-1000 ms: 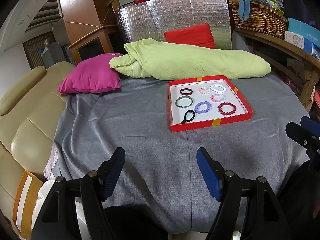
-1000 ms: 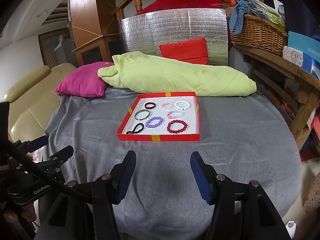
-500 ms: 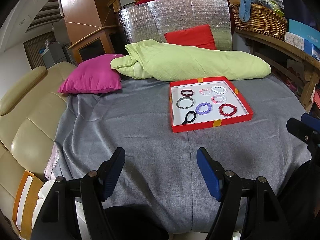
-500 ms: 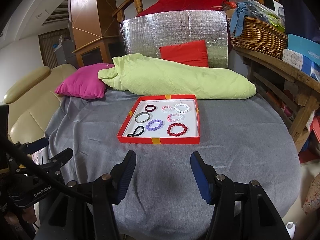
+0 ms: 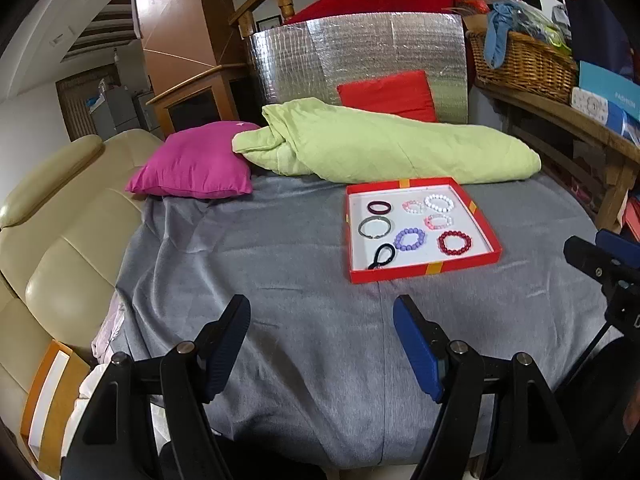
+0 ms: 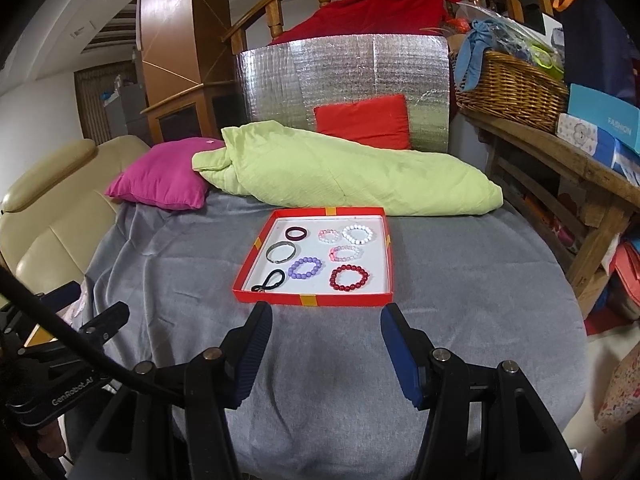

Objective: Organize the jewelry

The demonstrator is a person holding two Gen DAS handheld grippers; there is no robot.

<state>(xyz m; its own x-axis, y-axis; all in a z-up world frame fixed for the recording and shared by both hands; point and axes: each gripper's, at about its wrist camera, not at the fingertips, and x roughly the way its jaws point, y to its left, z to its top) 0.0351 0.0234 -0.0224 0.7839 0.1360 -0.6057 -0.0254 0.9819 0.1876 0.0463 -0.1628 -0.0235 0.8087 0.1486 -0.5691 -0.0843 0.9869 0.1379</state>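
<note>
A red tray (image 5: 424,270) (image 6: 312,300) with a white floor lies on the grey cloth and holds several bracelets and hair ties. Among them are a red bead bracelet (image 5: 455,243) (image 6: 349,278), a purple bead bracelet (image 5: 409,239) (image 6: 305,267), a white bead bracelet (image 5: 439,202) (image 6: 357,234) and a black hair tie (image 5: 382,256) (image 6: 270,281). My left gripper (image 5: 322,316) is open and empty, hovering over the cloth short of the tray and to its left. My right gripper (image 6: 326,322) is open and empty, just before the tray's near rim.
A green quilt (image 5: 380,144) and a magenta cushion (image 5: 192,166) lie behind the tray. A beige sofa (image 5: 52,240) borders the cloth's left side. A wooden shelf with a wicker basket (image 6: 508,84) stands on the right. The grey cloth (image 6: 460,300) stretches around the tray.
Both views have tilted slightly, so the tray sits a little lower in the pictures. Both grippers stay open and empty, and nothing in the tray has moved.
</note>
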